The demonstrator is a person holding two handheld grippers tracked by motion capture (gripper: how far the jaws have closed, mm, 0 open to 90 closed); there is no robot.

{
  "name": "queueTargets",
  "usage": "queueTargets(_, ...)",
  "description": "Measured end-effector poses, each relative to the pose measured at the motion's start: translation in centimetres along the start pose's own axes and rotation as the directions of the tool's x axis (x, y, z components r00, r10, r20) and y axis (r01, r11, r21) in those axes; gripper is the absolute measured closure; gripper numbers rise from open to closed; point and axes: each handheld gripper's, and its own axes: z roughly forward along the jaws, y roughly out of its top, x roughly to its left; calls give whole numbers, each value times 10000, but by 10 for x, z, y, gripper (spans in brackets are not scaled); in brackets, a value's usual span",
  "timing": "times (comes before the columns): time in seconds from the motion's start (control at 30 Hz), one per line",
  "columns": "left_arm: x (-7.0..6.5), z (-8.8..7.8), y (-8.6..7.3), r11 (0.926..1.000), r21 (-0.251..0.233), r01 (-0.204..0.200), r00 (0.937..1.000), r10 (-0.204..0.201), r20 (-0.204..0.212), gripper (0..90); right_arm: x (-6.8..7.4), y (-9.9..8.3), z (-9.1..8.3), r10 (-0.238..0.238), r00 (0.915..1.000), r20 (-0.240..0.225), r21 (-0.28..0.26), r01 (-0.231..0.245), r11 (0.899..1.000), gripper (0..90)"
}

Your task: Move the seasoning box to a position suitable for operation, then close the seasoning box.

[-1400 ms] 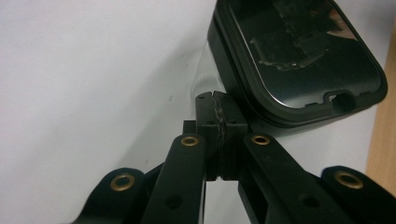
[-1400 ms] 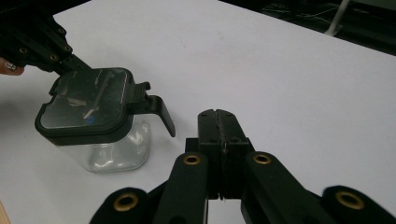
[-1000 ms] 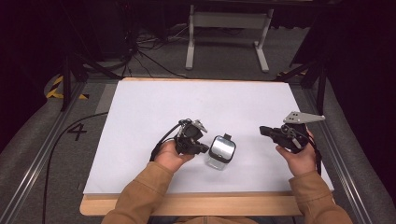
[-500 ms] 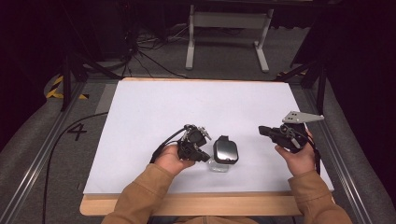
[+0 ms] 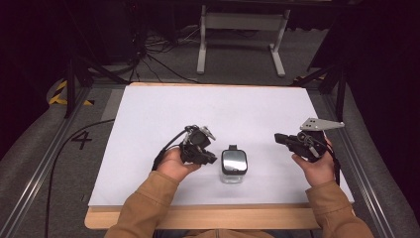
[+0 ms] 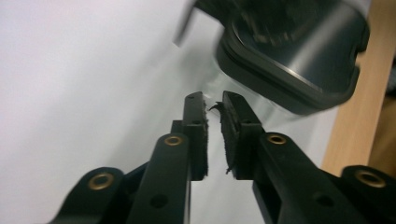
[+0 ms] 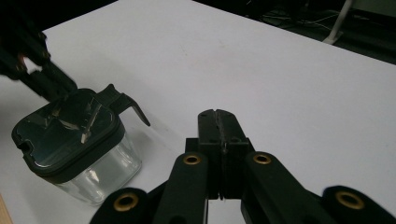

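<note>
The glass jar point(image 5: 233, 167) with its dark lid stands on our white desk point(image 5: 148, 124), just beside our left gripper point(image 5: 212, 159), fingers just parting, nothing between. Our right gripper point(image 5: 278, 138) stays apart, fingers clenched empty.

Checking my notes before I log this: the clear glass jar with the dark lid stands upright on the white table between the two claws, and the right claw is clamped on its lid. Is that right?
Not quite. The right claw is shut on nothing, apart from the jar, as the right gripper view and the high view show. The rest holds: the jar stands upright on the white table, dark lid on, between the two claws.
</note>
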Motion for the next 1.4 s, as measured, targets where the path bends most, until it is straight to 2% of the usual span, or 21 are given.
queueTargets(0.07, 7, -15, -3, 9967, -709, 384, 9985, -410, -365, 769, -1, 0, 0, -21, 10000, 17, -16, 21, 10000, 899)
queueTargets(0.13, 15, -29, -9, 9873, -1432, 691, 9944, -797, -695, 752, -2, 1, -1, -2, 10000, 26, -31, 2, 10000, 898)
queueTargets(0.17, 15, -29, -9, 9873, -1432, 691, 9944, -797, -695, 742, -2, 1, -1, -2, 10000, 26, -31, 2, 10000, 898)
queueTargets(0.2, 19, -37, -13, 9772, -1903, 939, 9904, -1112, -826, 742, -3, 1, -1, -21, 10000, 39, -68, 21, 10000, 898)
queueTargets(0.27, 27, -50, -20, 9663, -2327, 1104, 9862, -1355, -947, 716, -5, 3, -2, 48, 10000, 58, -140, -47, 9999, 898)
queueTargets(0.3, 33, -59, -27, 9523, -2729, 1365, 9815, -1673, -930, 706, -5, 3, -2, 42, 10000, 69, -181, -41, 9998, 898)
queueTargets(0.33, 33, -59, -27, 9523, -2729, 1365, 9815, -1673, -930, 701, -6, 4, -3, 52, 10000, 49, -183, -51, 9998, 898)
queueTargets(0.43, 46, -74, -42, 9294, -3284, 1686, 9701, -2154, -1116, 684, -9, 5, -3, 62, 10000, 73, -264, -60, 9996, 897)
queueTargets(0.47, 46, -74, -42, 9294, -3284, 1686, 9701, -2154, -1116, 671, -9, 5, -3, 62, 10000, 73, -264, -60, 9996, 897)
queueTargets(0.53, 53, -78, -50, 9158, -3558, 1864, 9591, -2481, -1360, 651, -11, 5, -4, 88, 9998, 161, -286, -84, 9996, 897)
queueTargets(0.67, 60, -82, -57, 9186, -3505, 1826, 9505, -2561, -1760, 645, -15, 5, -6, 143, 9995, 294, -278, -135, 9995, 896)
queueTargets(0.8, 72, -83, -67, 9165, -3409, 2095, 9299, -2945, -2203, 634, -27, 1, -11, 423, 9978, 505, -181, -414, 9990, 888)
queueTargets(0.97, 81, -80, -76, 9224, -3307, 1995, 9198, -2926, -2614, 607, -45, -7, -14, 791, 9916, 1027, -48, -790, 9969, 818)
queueTargets(1.0, 84, -78, -78, 9262, -3279, 1859, 9190, -2820, -2755, 609, -50, -11, -15, 877, 9886, 1224, -1, -884, 9961, 802)
queueTargets(1.03, 87, -74, -82, 9281, -3130, 2017, 9132, -2938, -2826, 609, -60, -17, -14, 993, 9835, 1511, 152, -1027, 9946, 779)
queueTargets(1.07, 87, -74, -82, 9281, -3130, 2017, 9132, -2938, -2826, 609, -64, -21, -12, 1054, 9803, 1668, 239, -1109, 9935, 769)
queueTargets(1.17, 94, -66, -87, 9243, -3123, 2193, 8955, -3178, -3115, 610, -75, -31, -8, 1001, 9753, 1970, 371, -1094, 9933, 719)
queueTargets(1.2, 96, -65, -88, 9301, -3025, 2084, 8963, -3054, -3216, 610, -80, -37, -4, 989, 9744, 2018, 408, -1092, 9932, 672)
queueTargets(1.23, 98, -61, -88, 9351, -2814, 2152, 8892, -3068, -3395, 610, -84, -41, -2, 991, 9744, 2018, 491, -1112, 9926, 660)
queueTargets(1.3, 99, -54, -91, 9387, -2841, 1952, 8857, -2931, -3601, 602, -92, -52, 5, 918, 9734, 2098, 864, -1120, 9899, 649)
queueTargets(1.4, 100, -46, -94, 9413, -2833, 1837, 8955, -2791, -3467, 590, -100, -65, 11, 594, 9787, 1967, 841, -772, 9935, 606)
